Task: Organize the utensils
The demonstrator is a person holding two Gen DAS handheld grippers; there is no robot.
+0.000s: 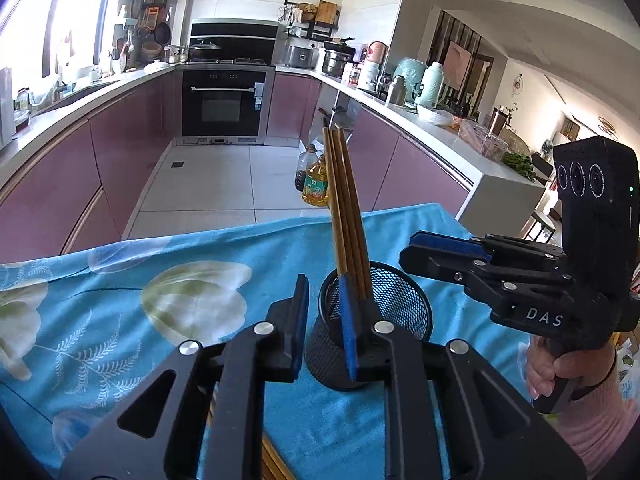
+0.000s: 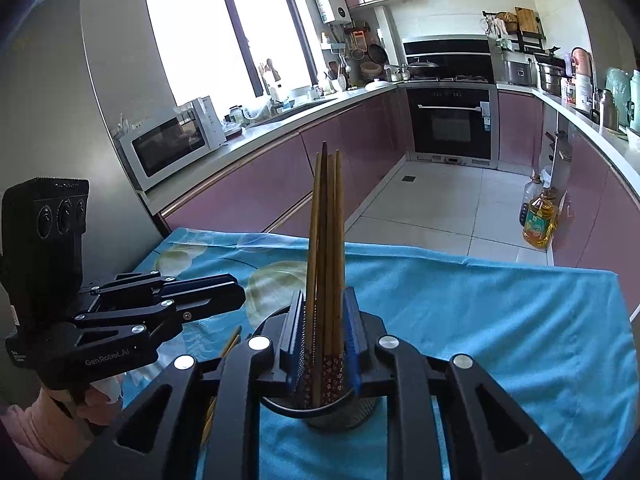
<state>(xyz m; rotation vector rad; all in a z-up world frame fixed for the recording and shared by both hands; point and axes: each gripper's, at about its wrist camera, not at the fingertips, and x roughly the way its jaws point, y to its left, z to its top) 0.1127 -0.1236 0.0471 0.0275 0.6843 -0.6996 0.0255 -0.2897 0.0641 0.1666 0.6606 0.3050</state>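
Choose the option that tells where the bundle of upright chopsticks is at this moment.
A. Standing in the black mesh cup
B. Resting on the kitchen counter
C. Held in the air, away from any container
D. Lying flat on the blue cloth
A: in the left wrist view the chopsticks stand with their lower ends inside the black mesh cup on the blue cloth, leaning on its rim.

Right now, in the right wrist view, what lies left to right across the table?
Left hand-held gripper → loose wooden chopsticks lying on the blue floral tablecloth → black mesh cup holding upright chopsticks → bare blue tablecloth.
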